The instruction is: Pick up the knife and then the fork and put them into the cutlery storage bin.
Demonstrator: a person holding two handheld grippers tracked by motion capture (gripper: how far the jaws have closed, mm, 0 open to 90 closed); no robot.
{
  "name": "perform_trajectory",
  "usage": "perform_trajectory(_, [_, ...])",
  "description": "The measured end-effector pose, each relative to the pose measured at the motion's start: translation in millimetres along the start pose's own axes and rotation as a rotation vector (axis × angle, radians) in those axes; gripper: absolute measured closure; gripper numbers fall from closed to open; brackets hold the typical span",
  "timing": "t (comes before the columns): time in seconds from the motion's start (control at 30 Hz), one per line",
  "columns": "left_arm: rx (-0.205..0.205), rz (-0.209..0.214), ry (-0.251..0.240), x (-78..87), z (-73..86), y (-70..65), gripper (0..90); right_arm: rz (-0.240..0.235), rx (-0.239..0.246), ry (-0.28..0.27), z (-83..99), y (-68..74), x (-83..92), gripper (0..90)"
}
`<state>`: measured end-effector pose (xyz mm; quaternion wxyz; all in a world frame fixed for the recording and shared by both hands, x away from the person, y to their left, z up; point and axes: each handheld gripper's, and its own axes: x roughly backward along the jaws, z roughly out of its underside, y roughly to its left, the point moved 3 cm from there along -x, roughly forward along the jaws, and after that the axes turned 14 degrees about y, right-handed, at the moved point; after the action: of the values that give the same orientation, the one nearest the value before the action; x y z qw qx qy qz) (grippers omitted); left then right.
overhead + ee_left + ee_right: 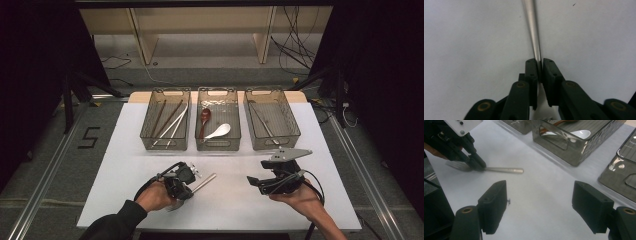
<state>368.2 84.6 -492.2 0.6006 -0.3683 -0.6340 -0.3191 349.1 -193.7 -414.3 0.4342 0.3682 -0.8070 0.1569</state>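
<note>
I have the left gripper point(186, 183) low over the white tabletop point(235, 200), my left hand point(155, 196) wrapped around its body, forearm entering from the lower left. Its jaws are clamped on the neck of a metal fork point(534, 35) lying flat on the tabletop, handle pointing toward the baskets point(218, 125). My right hand point(300, 197) cradles the right gripper point(541, 207) level from below, jaws spread wide with nothing between them.

Three bins point(165, 143) – two spoons point(218, 131)

Open table point(235, 200) lies between both hands; 3 baskets point(218, 125) block its far side.
</note>
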Motion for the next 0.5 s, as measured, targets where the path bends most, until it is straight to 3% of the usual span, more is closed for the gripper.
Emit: perform_trajectory(0.5, [-0.028,0.024,-0.014,1.0,2.6,1.6,84.5,-0.006,0.009,0.006,0.1,0.8,-1.3,29.2])
